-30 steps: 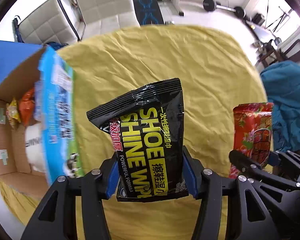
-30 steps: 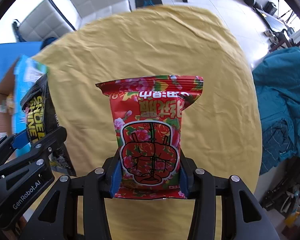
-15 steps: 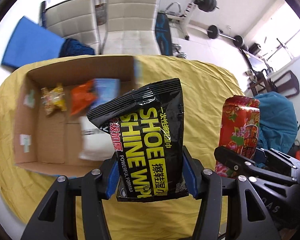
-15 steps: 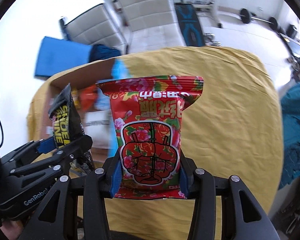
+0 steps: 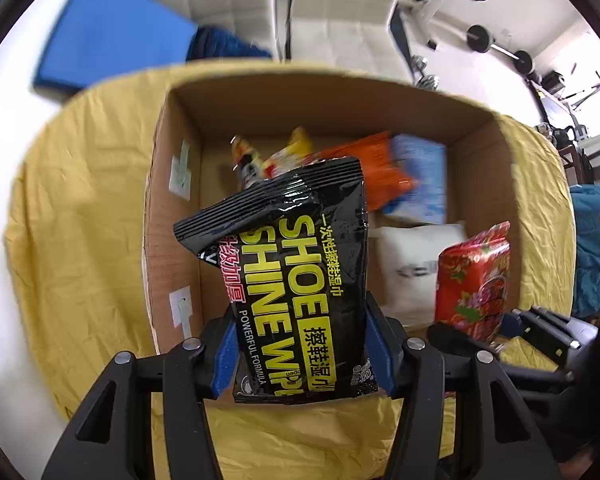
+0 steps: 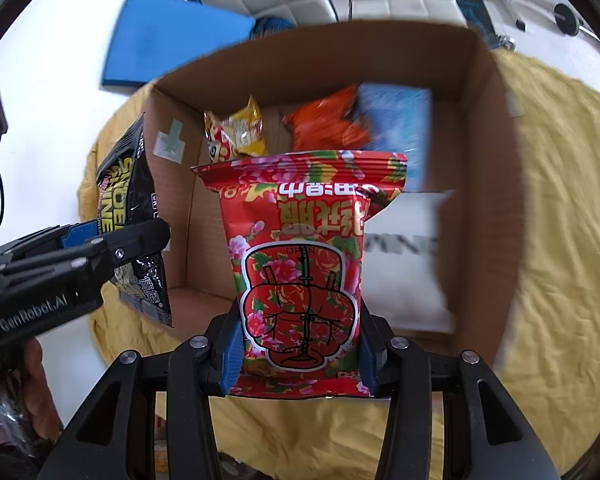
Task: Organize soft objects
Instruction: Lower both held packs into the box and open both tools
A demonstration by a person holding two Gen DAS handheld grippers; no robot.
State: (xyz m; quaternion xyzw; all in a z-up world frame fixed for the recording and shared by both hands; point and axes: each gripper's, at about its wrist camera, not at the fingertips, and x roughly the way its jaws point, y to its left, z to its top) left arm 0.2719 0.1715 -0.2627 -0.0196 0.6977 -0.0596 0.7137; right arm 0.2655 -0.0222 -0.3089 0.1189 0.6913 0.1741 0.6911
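My left gripper [image 5: 304,356] is shut on a black shoe-shine wipes pack [image 5: 296,280], held upright over the near edge of an open cardboard box [image 5: 172,240]. My right gripper [image 6: 300,356] is shut on a red floral wipes pack [image 6: 300,264], also above the box's near side [image 6: 496,216]. The red pack shows at the right of the left wrist view [image 5: 474,280]; the black pack shows at the left of the right wrist view [image 6: 134,216]. Inside the box lie a yellow snack bag [image 6: 236,132], an orange bag [image 6: 328,124], a blue pack [image 6: 396,128] and a white pack [image 6: 404,256].
The box stands on a table under a yellow cloth [image 5: 80,216]. Beyond it are white chairs [image 5: 340,12], a blue mat [image 5: 112,32] and gym weights [image 5: 496,40]. Teal fabric [image 5: 592,232] lies at the right.
Both grippers have swung left with their packs, from over the bare yellow cloth to over the cardboard box, which now fills both views. The grips have not changed.
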